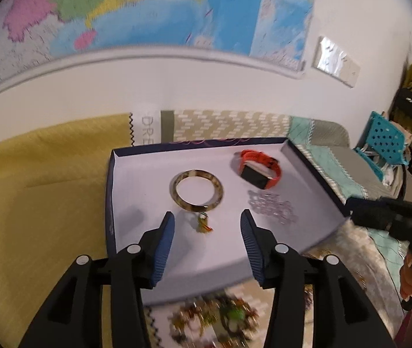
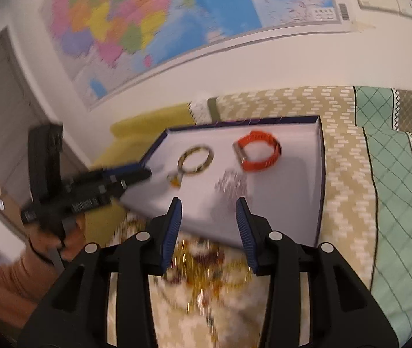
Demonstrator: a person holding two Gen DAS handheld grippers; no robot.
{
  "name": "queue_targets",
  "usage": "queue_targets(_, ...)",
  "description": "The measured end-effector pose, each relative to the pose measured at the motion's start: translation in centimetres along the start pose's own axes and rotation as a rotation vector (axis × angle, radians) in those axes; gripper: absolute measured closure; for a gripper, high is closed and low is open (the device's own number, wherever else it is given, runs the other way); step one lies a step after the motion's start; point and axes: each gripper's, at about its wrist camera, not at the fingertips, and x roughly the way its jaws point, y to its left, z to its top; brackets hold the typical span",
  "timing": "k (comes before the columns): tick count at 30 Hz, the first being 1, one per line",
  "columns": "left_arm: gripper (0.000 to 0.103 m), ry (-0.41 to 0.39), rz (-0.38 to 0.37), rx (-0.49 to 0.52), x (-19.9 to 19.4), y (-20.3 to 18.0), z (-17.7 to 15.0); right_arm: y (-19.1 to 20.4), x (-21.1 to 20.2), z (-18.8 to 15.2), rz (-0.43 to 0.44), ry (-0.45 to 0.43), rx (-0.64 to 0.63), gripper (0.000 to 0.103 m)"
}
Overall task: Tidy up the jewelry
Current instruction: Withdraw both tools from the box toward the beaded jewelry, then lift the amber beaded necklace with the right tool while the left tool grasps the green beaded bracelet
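A shallow box tray [image 1: 110,203] [image 2: 320,174] with a white inside and a dark blue rim lies on the bed. In it are a brownish bangle [image 1: 197,190] [image 2: 196,159] with a small charm [image 1: 204,223], an orange-strapped watch [image 1: 259,171] [image 2: 259,152] and a silvery chain [image 1: 274,207] [image 2: 230,185]. My left gripper [image 1: 208,217] hovers open over the tray's near part, its pads touching nothing. My right gripper [image 2: 209,203] is open above the tray's near edge, with nothing between its pads. A blurred heap of gold and coloured jewelry [image 1: 220,319] [image 2: 206,264] lies below both.
Yellow cloth [image 1: 32,203] lies left of the tray, zigzag-patterned cloth [image 2: 345,145] and a teal quilt [image 2: 394,174] to its right. A map [image 1: 148,5] hangs on the wall behind. A teal perforated crate [image 1: 385,136] stands far right. A person's hand [image 2: 69,237] holds the left gripper.
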Motion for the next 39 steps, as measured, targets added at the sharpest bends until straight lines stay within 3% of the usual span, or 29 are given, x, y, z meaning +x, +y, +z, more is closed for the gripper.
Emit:
queue_targets(8,0.054,-0.013,-0.041,0.013,-2.6,-1.6,-3.0,1.5,1.1,-5.0,-0.089,0.123,-0.078,0.061)
queue_targets(19,0.049,0.055,-0.072,-0.028,-3.3,-1.6,-7.0,3.0,2.5,-6.6,-0.190,0.161,-0.186,0.059)
queue_targets(20,0.049,0.060,-0.075,-0.031,-3.3,-1.6,-7.2,3.0,2.5,-6.6,-0.191,0.161,-0.190,0.065)
queue_targets(21,0.049,0.068,-0.080,-0.035,-3.2,-1.6,-7.4,3.1,2.4,-6.6,-0.185,0.161,-0.193,0.077)
queue_targets(23,0.049,0.071,-0.078,-0.041,-3.3,-1.5,-7.6,3.2,2.3,-6.6,-0.172,0.154,-0.197,0.091)
queue_targets(25,0.049,0.070,-0.082,-0.048,-3.4,-1.5,-7.7,3.2,1.9,-6.7,-0.165,0.150,-0.189,0.091)
queue_targets(35,0.049,0.071,-0.100,-0.058,-4.2,-1.4,-8.4,0.7,-3.0,-6.4,0.061,0.033,0.047,0.097)
queue_targets(39,0.049,0.072,-0.106,-0.057,-4.2,-1.4,-8.5,0.1,-4.3,-6.5,0.059,0.011,0.075,0.097)
